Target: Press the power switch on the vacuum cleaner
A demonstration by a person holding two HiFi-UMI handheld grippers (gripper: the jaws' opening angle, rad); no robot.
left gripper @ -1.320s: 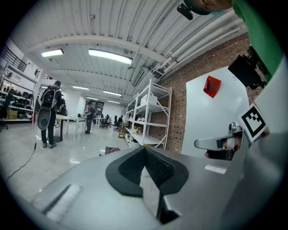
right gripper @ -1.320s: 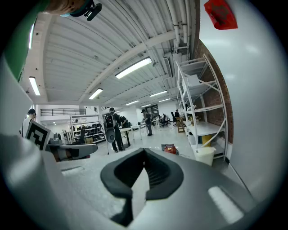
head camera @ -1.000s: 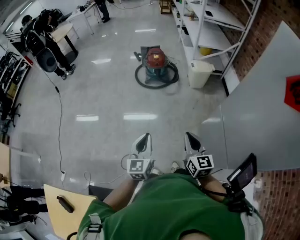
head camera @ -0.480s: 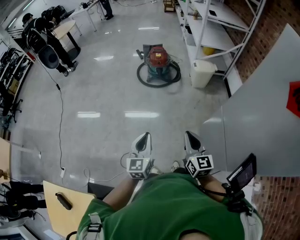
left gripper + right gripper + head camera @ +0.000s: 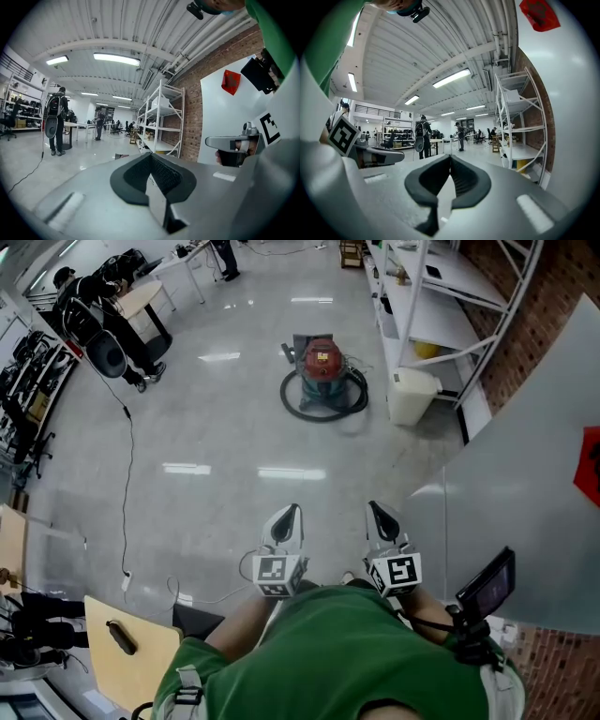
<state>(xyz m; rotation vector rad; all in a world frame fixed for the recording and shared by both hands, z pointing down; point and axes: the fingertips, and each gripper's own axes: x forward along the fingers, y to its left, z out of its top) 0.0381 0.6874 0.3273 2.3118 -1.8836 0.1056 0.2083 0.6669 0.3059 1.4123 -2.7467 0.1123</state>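
One vacuum cleaner (image 5: 322, 365), red on top over a teal body, stands on the glossy grey floor (image 5: 234, 437) with its black hose (image 5: 314, 415) coiled round its base; just to the right of it sits a white bin (image 5: 412, 395), at the foot of a white shelving rack (image 5: 441, 277); well to the left of the vacuum cleaner a person with a black backpack (image 5: 96, 324) stands by a table, and a thin black cable (image 5: 130, 484) trails over the floor on that same side; both tongs are well apart from the vacuum cleaner, held close to the wearer's green shirt (image 5: 347, 652) and pointing toward it; the left gripper (image 5: 289, 515) has its jaws pressed together with nothing between them; the right gripper (image 5: 378, 514), beside it but not touching, is likewise closed on nothing; nearer than the vacuum cleaner and off to its right, a large white panel (image 5: 525, 484) stands before a brick wall (image 5: 562, 657).
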